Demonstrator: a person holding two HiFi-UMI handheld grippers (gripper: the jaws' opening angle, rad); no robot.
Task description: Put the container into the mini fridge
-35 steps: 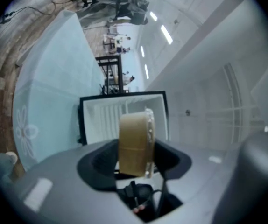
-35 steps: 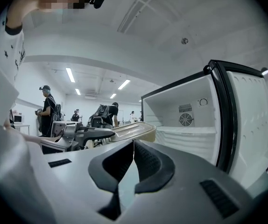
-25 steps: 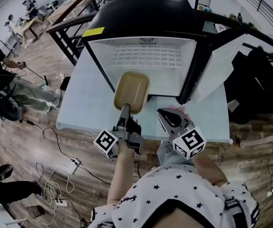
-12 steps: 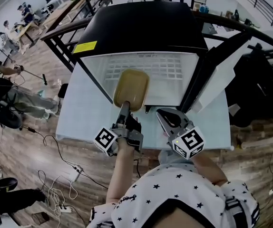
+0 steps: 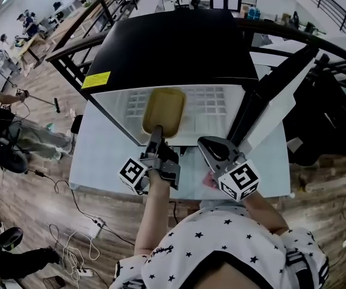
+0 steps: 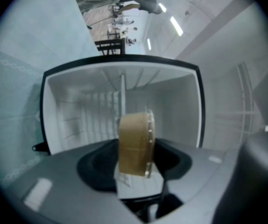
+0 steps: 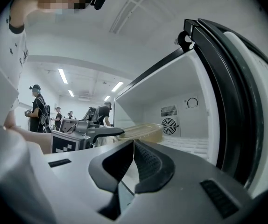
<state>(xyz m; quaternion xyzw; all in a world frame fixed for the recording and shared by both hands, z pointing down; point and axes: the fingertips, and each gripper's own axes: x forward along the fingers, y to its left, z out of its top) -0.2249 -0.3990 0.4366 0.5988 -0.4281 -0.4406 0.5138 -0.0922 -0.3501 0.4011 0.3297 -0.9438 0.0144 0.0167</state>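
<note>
The left claw (image 5: pixel 157 131) is clamped on the near edge of the tan container (image 5: pixel 164 109) and holds it up in the air. The container pokes into the open front of the black mini fridge (image 5: pixel 173 47), above its white floor. The fridge door (image 5: pixel 279 94) hangs open on the right. The right claw (image 7: pixel 131 148) is shut with nothing in it, just beside the left one, over the pale tabletop (image 5: pixel 103 158).

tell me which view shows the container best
The head view: it looks down on the container, showing most of its tan outline at the mini fridge opening, held by the left gripper. The left gripper view shows it edge-on between the jaws. The right gripper view shows only a thin side profile.
</note>
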